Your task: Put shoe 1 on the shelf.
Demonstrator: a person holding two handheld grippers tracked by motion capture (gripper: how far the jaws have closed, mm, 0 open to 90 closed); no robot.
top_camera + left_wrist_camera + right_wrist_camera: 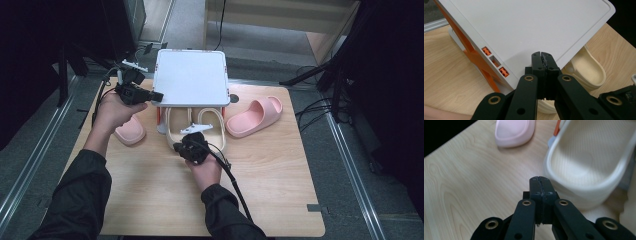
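A white flat-topped rack [190,77] on orange legs stands at the table's far middle. Two cream slippers [196,129] lie side by side under it, heels toward me. One pink slipper [255,116] lies right of the rack. The other pink slipper [130,132] lies to the left, partly under my left hand. My left gripper [158,96] is shut and empty at the rack's front left corner; its own view shows it [541,54] over the white top's edge [531,27]. My right gripper [181,146] is shut and empty, just beside the heel of a cream slipper [594,162].
The wooden table [280,190] has bare room at the front and right. An orange leg [475,55] slants under the rack. In the right gripper view the pink slipper [515,130] lies farther off. Dark stands and cables surround the table.
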